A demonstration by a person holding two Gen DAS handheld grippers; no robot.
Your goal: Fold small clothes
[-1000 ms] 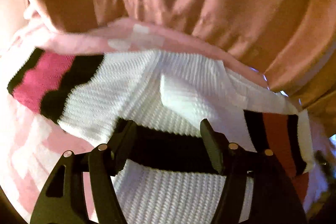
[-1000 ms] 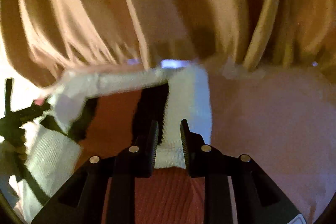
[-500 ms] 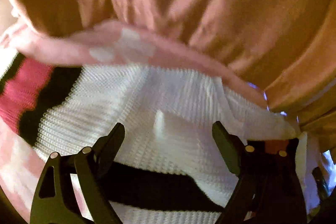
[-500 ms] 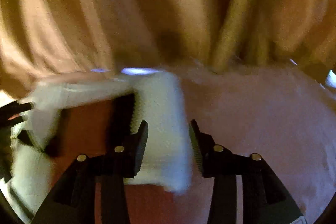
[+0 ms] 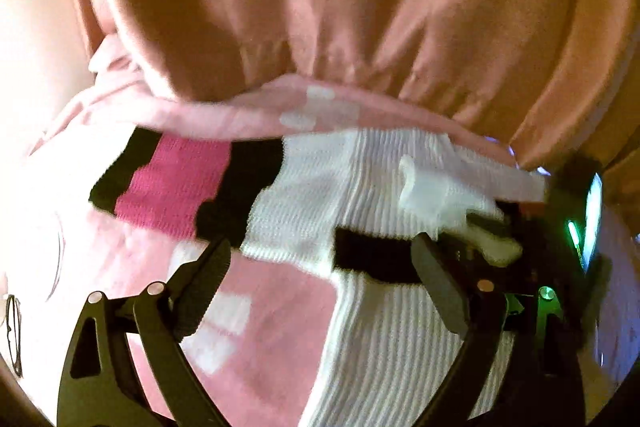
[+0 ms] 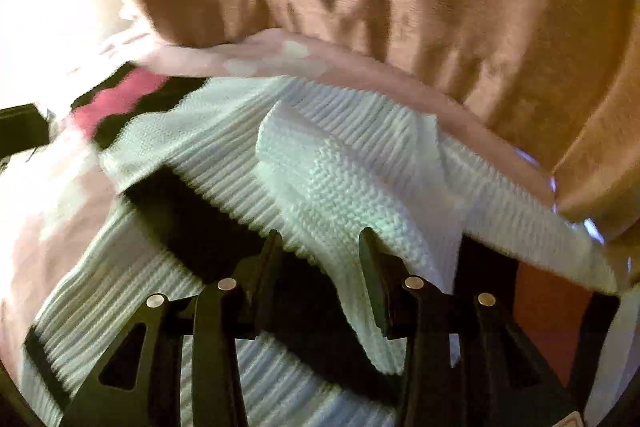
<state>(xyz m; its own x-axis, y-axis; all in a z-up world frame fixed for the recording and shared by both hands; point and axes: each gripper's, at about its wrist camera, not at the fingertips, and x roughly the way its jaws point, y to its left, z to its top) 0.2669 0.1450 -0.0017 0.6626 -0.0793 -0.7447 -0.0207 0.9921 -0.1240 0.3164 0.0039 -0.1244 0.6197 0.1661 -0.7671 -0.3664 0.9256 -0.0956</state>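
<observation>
**Sweater flat on pink blanket, both my grippers over it**

Right now my left gripper (image 5: 320,267) is spread wide & still opening, nothing pinched; blanket (image 5: 280,299) and white knit show in the gap. The sweater (image 5: 360,187) lies on the pink blanket, its striped sleeve (image 5: 172,187) pointing left. My right gripper (image 6: 320,251) is partway apart, closing a bit, w/ a raised white fold (image 6: 340,179) just ahead of the tips; can't tell if the pads touch it. Tan curtain (image 5: 320,7) behind. Right edge of left view is blurred: dark gear w/ green lights, unclear. Sweater's lower part cut off.
</observation>
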